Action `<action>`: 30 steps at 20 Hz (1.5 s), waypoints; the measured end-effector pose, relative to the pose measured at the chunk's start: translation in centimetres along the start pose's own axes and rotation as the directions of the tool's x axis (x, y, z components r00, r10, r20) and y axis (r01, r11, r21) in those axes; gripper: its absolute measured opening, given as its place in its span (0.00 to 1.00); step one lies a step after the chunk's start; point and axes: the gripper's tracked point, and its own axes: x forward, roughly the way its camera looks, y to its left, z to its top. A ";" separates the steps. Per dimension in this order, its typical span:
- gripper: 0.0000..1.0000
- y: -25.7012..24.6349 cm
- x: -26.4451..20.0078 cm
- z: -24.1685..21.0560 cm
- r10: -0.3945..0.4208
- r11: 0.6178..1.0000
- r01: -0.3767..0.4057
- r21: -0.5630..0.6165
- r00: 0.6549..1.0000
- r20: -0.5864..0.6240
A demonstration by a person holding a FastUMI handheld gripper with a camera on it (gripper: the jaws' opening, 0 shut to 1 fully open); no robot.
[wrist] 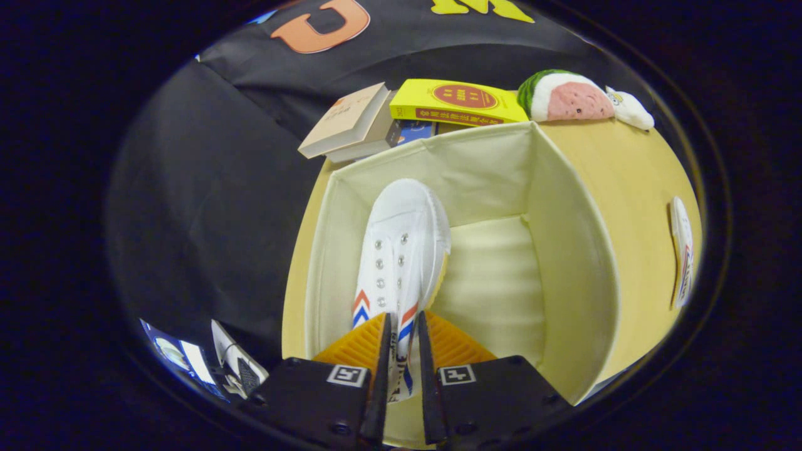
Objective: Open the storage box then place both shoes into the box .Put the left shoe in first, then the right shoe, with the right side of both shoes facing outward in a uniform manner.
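Gripper: mine (401, 351) is closed narrow on the heel of a shoe, both fingers pressing its sides.
Shoe: white canvas (401, 244), with metal eyelets and red and blue chevrons on each side; I hold it inside the box, toe pointing away from me toward the far wall, near the left wall.
Sole: a yellowish edge shows along the shoe's right side, so the shoe is tilted a little.
Box: cream fabric, open-topped (564, 250); it stands on the table, and to the right of the shoe its floor is bare.
Second shoe: another white shoe with the same red and blue marks (682, 250) lies on the table outside the box, well to the right of it.
Table: yellow-tan top (633, 181) under the box.
Books: a tan one (344, 119) and a yellow one (457, 100) lie just beyond the box's far wall, with a blue cover partly hidden beneath them.
Plush toys: a watermelon slice (564, 97) sits beyond the box's far right corner, a small white toy (630, 108) touching it on the right.
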 end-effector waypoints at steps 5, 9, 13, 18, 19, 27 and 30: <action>0.92 0.2 -3.4 1.9 -0.012 0.995 0.024 -0.094 0.992 0.123; 0.94 -0.5 -9.3 3.0 0.000 0.992 0.032 -0.123 0.967 0.253; 0.95 -3.5 -15.9 3.3 0.005 0.993 0.036 -0.111 0.936 0.353; 0.96 -11.1 -23.7 3.6 -0.046 0.995 0.083 -0.061 0.890 0.454; 0.96 -12.5 -25.2 3.7 -0.053 0.995 0.087 -0.050 0.879 0.473; 0.98 -27.3 -33.3 4.5 -0.215 0.967 0.254 0.015 0.787 0.578; 0.98 -33.4 -34.1 3.8 -0.275 0.950 0.312 0.031 0.781 0.560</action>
